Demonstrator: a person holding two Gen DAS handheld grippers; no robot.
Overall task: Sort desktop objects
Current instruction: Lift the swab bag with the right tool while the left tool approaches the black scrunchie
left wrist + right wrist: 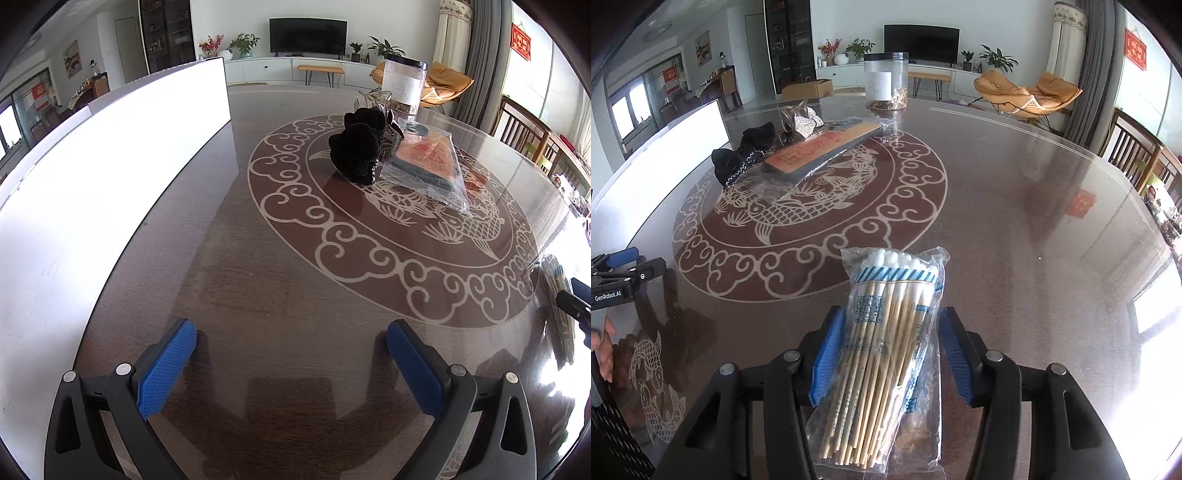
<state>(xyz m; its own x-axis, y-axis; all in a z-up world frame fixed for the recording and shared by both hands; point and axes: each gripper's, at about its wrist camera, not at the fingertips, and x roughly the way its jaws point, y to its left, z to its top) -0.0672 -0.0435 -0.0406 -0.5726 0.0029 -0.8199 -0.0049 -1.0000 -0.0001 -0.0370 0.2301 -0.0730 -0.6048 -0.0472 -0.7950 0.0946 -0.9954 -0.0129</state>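
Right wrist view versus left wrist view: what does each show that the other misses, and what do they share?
Only the right wrist view shows the clear bag of wooden cotton swabs fully, lying between the right gripper fingers, which look slightly apart from it. Only the left wrist view shows the left gripper wide open over bare table. Both show the black velvet bow, the plastic-wrapped orange packet, the clear lidded jar and the white bin.

Brown table, pale fish pattern

We see a dark brown table [1015, 206] with cream cloud scrolls and carp, a white tray [110, 177], a black velvet bow [356, 151], white-tipped tan swabs [882, 343] in a clear blue-striped bag, and blue gripper pads [166, 369].
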